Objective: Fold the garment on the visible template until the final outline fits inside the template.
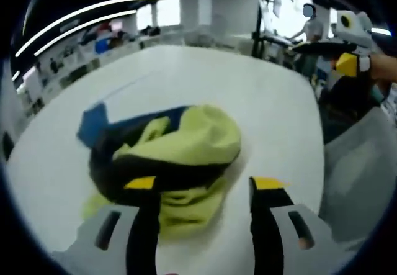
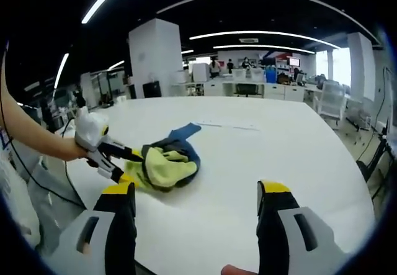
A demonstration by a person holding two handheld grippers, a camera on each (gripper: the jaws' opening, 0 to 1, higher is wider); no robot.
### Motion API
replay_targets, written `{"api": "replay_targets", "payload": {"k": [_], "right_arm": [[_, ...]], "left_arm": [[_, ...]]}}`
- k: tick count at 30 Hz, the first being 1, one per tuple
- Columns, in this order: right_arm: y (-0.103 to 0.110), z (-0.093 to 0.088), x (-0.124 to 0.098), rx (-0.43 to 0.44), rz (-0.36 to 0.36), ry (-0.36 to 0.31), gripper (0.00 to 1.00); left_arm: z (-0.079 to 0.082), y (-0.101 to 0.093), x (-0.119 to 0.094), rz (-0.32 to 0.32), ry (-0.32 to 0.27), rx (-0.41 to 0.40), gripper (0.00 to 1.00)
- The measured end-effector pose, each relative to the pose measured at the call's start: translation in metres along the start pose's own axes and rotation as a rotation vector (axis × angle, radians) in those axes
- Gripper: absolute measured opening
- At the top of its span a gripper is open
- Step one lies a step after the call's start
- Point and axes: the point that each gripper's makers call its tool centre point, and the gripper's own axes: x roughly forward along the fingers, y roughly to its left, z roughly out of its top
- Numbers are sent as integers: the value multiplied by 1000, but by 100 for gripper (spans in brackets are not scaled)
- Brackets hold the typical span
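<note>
A crumpled yellow-green and black garment is seen bunched on the white table. The left gripper is clamped on its edge. The right gripper is held wide above the table's near edge, nothing between its jaws.

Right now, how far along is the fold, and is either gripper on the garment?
Nothing looks folded: the garment lies in a crumpled yellow-green, dark and blue heap on the white table. In the right gripper view, the left gripper is at the heap's edge, seemingly pinching it. The right gripper hangs open, apart from it. No template outline is discernible. Spreading flat and every fold remain.
</note>
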Motion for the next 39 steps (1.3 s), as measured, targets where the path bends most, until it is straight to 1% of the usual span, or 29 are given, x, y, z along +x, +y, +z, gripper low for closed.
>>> {"api": "replay_targets", "payload": {"k": [6,11,14,17,20,21,22,26,27,29,30,31,32,33,35,38,39], "right_arm": [[-8,-6,-1,8,-18,12,79],[-7,-4,1,13,-13,5,79],[-6,-3,3,8,-7,6,78],[-7,-3,4,8,-7,5,78],[-8,-4,4,10,-7,9,78],[-8,-4,3,7,-7,10,78],[-9,-5,3,5,-7,10,78],[-13,-4,0,7,-16,9,78],[-14,-4,0,8,-19,8,78],[-15,-4,-2,9,-24,7,78],[-15,-5,-2,11,-26,7,78],[-16,-5,-2,12,-27,7,78],[-16,-7,-2,16,-29,7,77],[-16,-8,-2,18,-29,7,77],[-14,-9,-2,22,-29,9,77],[-12,-9,-2,23,-25,9,76],[-10,-8,-2,22,-23,7,76]], "left_arm": [[2,6,3,6,-1,-4,50],[0,11,6,16,13,-2,45],[-1,13,8,31,28,12,37],[-2,16,11,52,44,0,29],[-1,16,12,64,53,19,13],[-2,16,12,63,61,29,5],[-2,15,13,59,62,35,0],[-4,16,16,74,81,63,0],[-4,15,17,78,86,70,7],[-5,12,18,73,100,113,24],[-9,7,17,58,127,180,30],[-10,6,17,51,130,197,33],[-14,3,18,45,153,253,33],[-18,4,18,52,178,276,32],[-17,3,21,59,164,264,28],[-11,11,24,86,162,237,20],[-10,12,25,89,161,217,19]]}}
